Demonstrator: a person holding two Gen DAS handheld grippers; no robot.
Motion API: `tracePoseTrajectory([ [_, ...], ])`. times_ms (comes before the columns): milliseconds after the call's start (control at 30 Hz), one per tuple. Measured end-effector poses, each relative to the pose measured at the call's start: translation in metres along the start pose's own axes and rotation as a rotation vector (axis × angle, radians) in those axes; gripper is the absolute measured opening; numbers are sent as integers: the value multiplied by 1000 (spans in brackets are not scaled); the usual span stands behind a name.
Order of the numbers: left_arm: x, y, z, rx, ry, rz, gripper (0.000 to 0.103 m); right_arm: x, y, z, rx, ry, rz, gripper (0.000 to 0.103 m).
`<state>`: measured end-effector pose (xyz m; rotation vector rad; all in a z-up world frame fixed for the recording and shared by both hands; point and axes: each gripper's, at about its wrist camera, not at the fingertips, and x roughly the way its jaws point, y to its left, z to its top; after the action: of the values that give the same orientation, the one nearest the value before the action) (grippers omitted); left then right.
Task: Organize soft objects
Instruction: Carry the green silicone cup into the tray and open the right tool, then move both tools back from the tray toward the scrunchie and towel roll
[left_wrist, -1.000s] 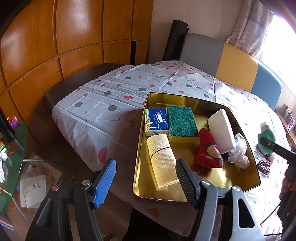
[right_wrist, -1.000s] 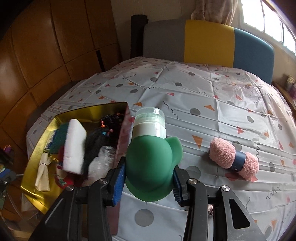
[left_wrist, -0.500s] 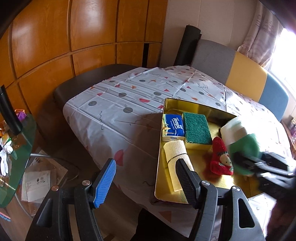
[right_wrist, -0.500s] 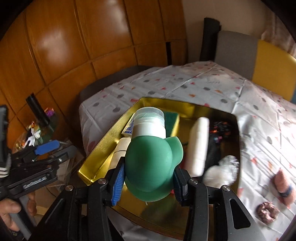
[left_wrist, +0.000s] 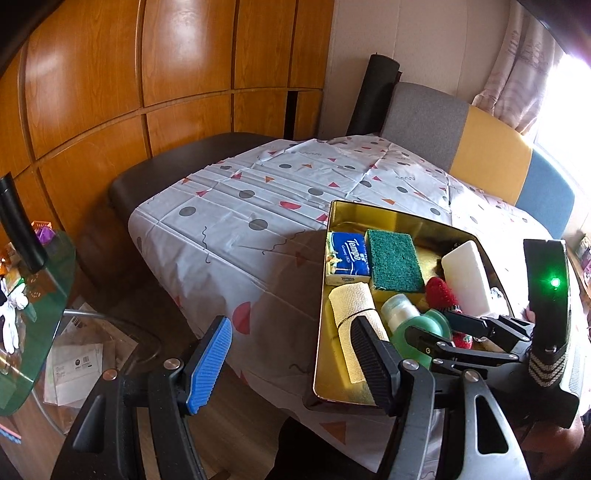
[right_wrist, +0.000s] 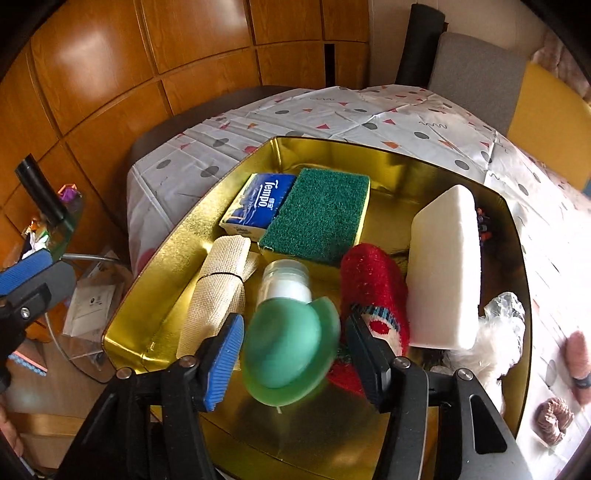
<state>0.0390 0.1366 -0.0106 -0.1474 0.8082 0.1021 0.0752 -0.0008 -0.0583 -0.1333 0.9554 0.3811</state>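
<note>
The right gripper (right_wrist: 293, 354) is hanging over the gold tin (right_wrist: 155, 258) with its jaws opening; the green squeeze bottle (right_wrist: 288, 343) is sitting blurred between them, the pads looking clear of its sides, cap pointing toward the green sponge (right_wrist: 317, 214); beside it are lying a beige cloth roll (right_wrist: 218, 291), a red sock (right_wrist: 373, 284), a white foam block (right_wrist: 447, 269) and a blue tissue pack (right_wrist: 260, 203); the left gripper (left_wrist: 291, 365) is hovering with jaws released and nothing between them, near the tin's corner at the edge of the desk (left_wrist: 236, 229); a pink towel roll (right_wrist: 578, 360) is lying on the desk outside the tin.
</note>
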Motion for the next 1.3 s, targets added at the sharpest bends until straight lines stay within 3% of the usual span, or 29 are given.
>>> tracePoseTrajectory([
  [633, -18, -16, 0, 58, -36, -7, 68, -68, -10, -4, 15, -184, -62, 59],
  [1000, -25, -47, 1, 147, -54, -39, 68, -113, -62, -24, 108, -259, -141, 64],
  [1300, -30, -95, 2, 278, -74, -103, 68, -146, -122, -50, 203, -280, -258, 66],
])
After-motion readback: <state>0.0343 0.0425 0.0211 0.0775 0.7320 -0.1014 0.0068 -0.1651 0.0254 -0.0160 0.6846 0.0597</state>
